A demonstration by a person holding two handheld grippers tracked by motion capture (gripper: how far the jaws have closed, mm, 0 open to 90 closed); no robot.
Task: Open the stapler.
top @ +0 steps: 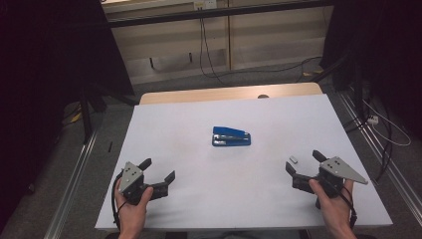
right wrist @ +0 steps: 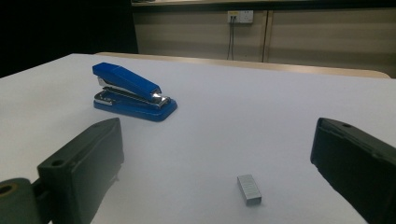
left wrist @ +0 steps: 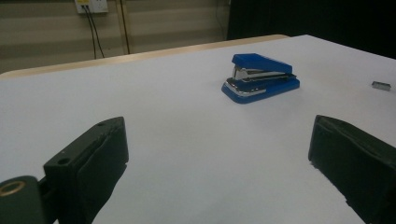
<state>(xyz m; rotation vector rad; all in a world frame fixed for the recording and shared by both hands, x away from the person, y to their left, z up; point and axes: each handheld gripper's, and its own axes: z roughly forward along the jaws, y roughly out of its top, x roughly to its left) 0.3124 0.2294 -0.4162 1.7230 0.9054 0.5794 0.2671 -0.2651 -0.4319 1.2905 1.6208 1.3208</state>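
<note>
From above, my forearms are cut off by the bottom edge, and the small grey block of staples (top: 293,160) is barely more than a speck near my right gripper (top: 302,162) — its shape is hard to read there. The right gripper view makes it plain: a short strip of staples (right wrist: 249,189) lying flat on the white table (right wrist: 261,107), between my two black jaws and touching neither. The left gripper view catches that strip (left wrist: 381,85) only as a sliver at 3 o'clock, near the frame's edge. The blue stapler (top: 231,136) sits closed near the table's middle, at about 1 o'clock from my left gripper (top: 160,169) and 10 o'clock from my right, well apart from both. The left gripper view shows its blunt hinged end (left wrist: 261,77); the right gripper view shows its long side and metal nose (right wrist: 132,92). Both pairs of my jaws stand wide — nothing held, nothing touched, bare table between them. Beyond the far edge, dark cables hang down a pale wall panel.
</note>
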